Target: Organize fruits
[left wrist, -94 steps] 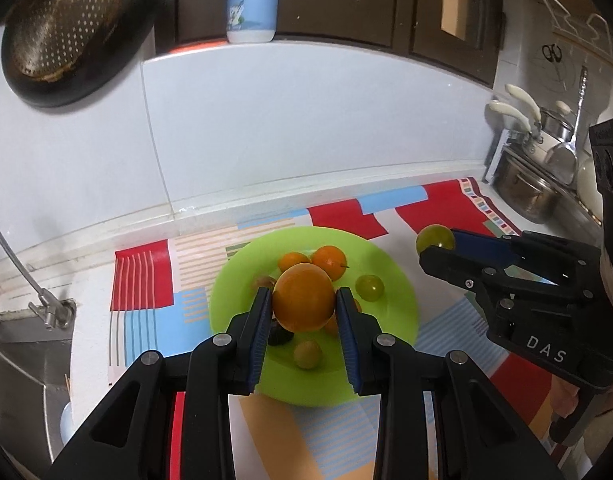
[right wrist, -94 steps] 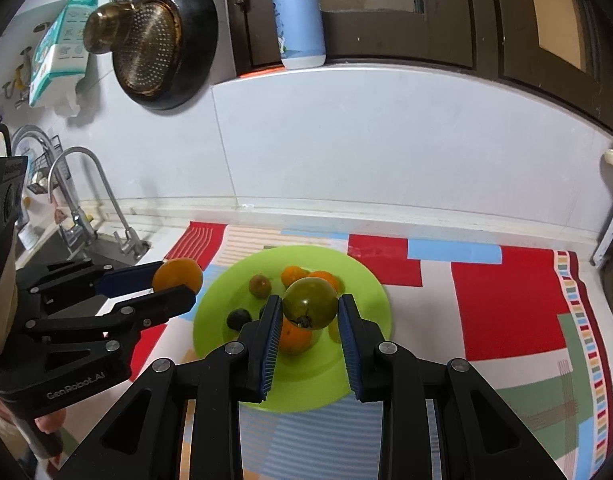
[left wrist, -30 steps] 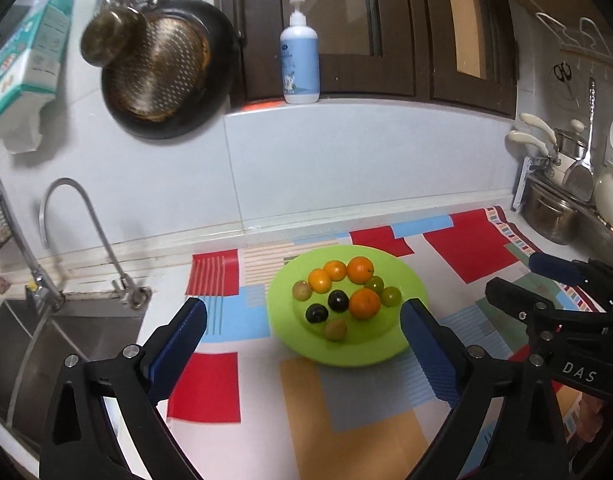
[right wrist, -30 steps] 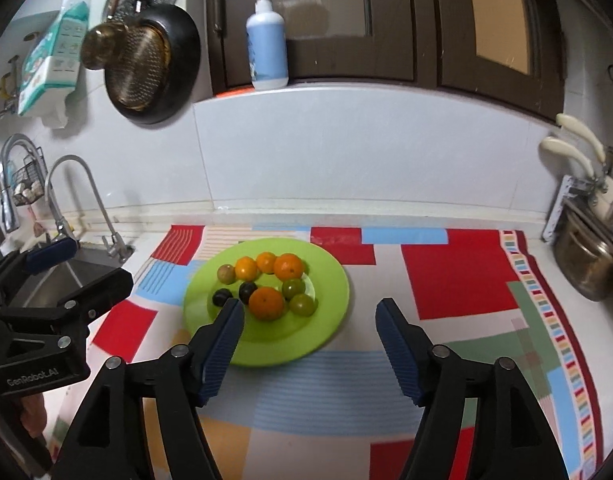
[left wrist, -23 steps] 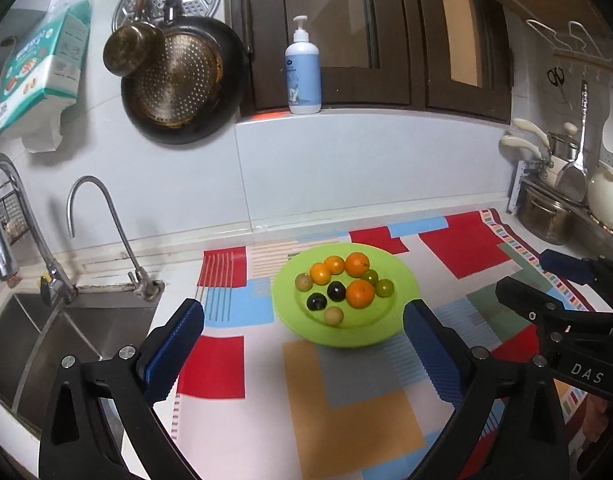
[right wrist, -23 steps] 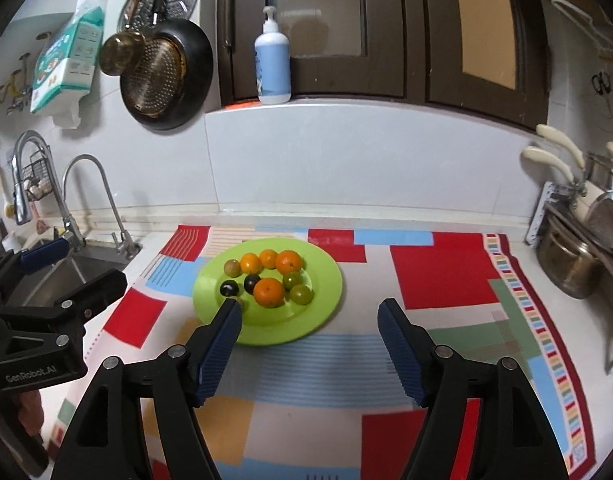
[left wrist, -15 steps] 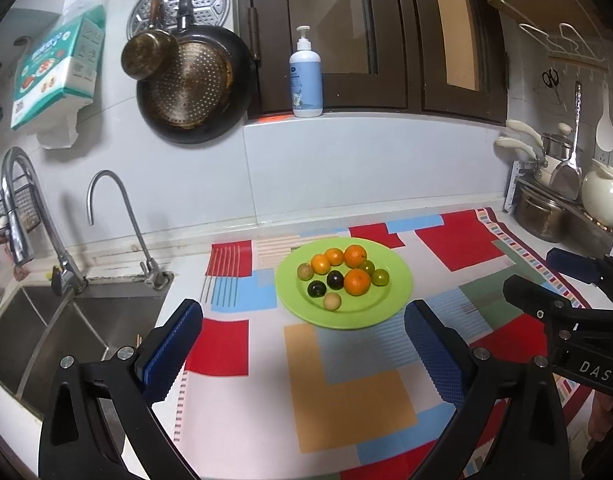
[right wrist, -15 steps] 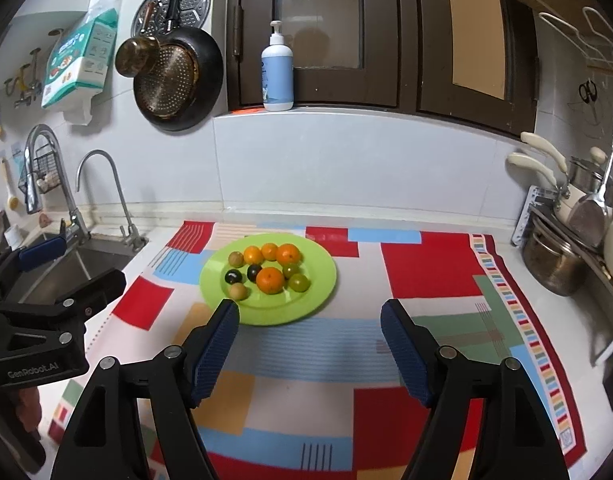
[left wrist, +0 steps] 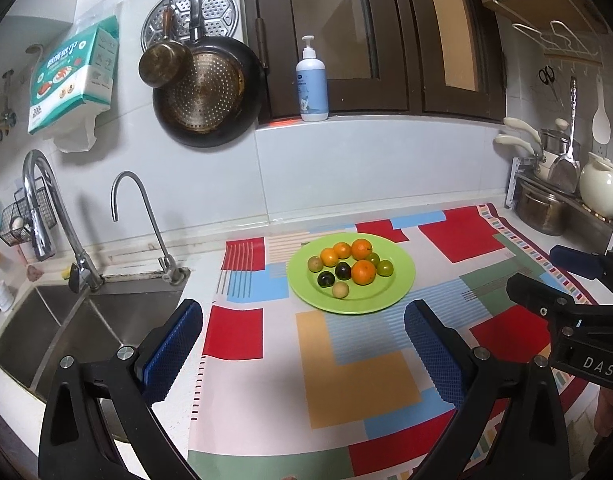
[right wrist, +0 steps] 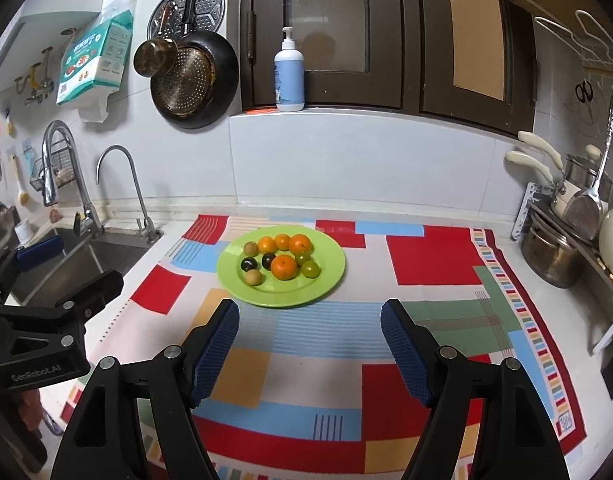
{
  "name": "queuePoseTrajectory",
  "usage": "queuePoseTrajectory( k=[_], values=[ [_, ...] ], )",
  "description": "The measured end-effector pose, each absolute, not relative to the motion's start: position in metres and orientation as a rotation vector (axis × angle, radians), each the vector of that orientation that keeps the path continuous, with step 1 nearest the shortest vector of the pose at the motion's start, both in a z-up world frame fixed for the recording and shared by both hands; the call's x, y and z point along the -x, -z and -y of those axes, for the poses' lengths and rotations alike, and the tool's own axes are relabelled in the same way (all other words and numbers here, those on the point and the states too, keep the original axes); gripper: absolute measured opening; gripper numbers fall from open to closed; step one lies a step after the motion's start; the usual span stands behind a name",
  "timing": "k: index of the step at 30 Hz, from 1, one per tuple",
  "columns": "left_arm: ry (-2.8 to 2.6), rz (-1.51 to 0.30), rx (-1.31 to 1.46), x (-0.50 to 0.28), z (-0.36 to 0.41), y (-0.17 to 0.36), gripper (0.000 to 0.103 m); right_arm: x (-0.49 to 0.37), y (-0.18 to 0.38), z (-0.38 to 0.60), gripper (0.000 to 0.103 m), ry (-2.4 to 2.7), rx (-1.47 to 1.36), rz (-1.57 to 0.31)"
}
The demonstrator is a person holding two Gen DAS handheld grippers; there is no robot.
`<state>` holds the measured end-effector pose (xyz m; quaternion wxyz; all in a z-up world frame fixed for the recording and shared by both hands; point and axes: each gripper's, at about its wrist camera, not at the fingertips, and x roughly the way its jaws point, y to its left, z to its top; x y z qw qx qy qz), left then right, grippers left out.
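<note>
Closest in, the left claw (left wrist: 302, 354) gapes wide with nothing in it, and the right claw (right wrist: 309, 350) is spread just as wide, also bare, both held above the patchwork mat (right wrist: 434, 260) on the worktop. Beyond them sits the green plate (right wrist: 330, 276) with the fruits (right wrist: 284, 267) gathered on it, none on the mat. The job looks finished, so the sound move is to stay clear of the plate and not nudge it.

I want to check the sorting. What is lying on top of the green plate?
On the green plate lie nine small fruits: four orange, two green, two dark, two tan-yellow ones. They touch in a cluster; anything beneath them is hidden.
</note>
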<state>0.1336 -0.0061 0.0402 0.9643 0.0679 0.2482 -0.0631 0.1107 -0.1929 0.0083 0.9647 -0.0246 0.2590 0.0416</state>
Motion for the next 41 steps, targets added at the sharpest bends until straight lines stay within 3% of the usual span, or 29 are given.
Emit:
queuePoseTrajectory(
  k=[41],
  values=[
    [0.110, -0.486, -0.146, -0.1290, 0.0099, -0.0433, 0.103, -0.1084, -0.0047, 0.1996, 0.074, -0.097, 0.056, -0.541]
  ],
)
